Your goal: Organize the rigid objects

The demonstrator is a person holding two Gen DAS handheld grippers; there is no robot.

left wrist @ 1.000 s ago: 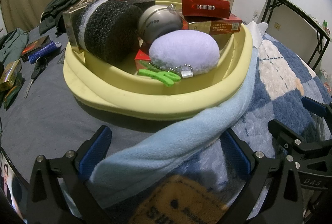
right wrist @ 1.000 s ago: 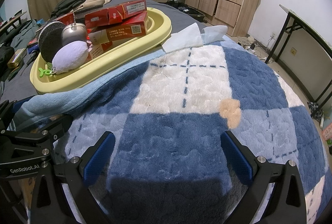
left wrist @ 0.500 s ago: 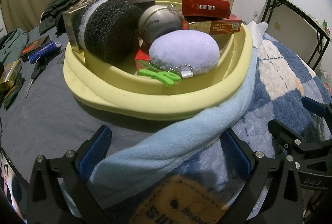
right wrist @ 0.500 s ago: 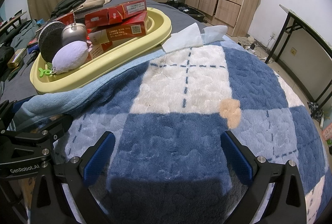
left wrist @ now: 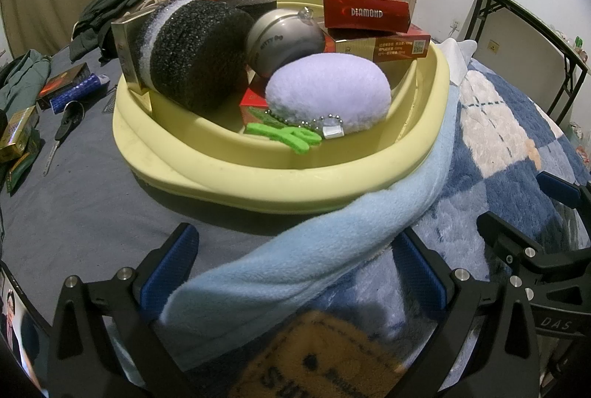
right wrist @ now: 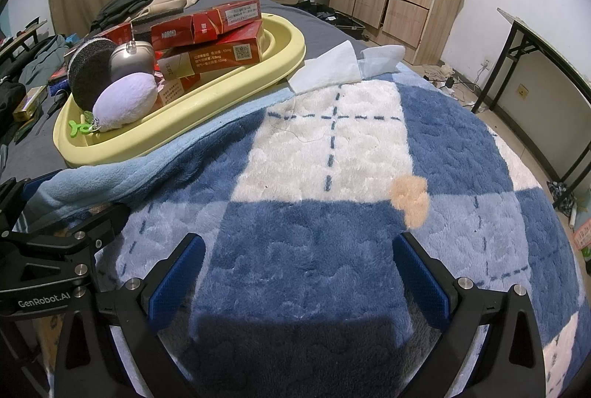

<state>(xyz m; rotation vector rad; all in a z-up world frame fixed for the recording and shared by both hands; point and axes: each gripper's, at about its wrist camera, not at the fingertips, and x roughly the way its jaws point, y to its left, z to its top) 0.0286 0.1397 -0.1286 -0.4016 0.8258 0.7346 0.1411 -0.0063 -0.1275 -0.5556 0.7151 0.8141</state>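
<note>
A pale yellow tub sits on the bed, piled with a black sponge roll, a silver round tin, a white fluffy pouch with a green charm, and red boxes. My left gripper hovers open just in front of the tub, over a light blue blanket edge, holding nothing. My right gripper is open above the checked blue and white blanket, to the right of the tub, with nothing between its fingers.
Left of the tub on the grey sheet lie scissors, a blue roll and small boxes. Clothes are heaped behind. White tissue lies by the tub's far end. A black-legged table stands at right.
</note>
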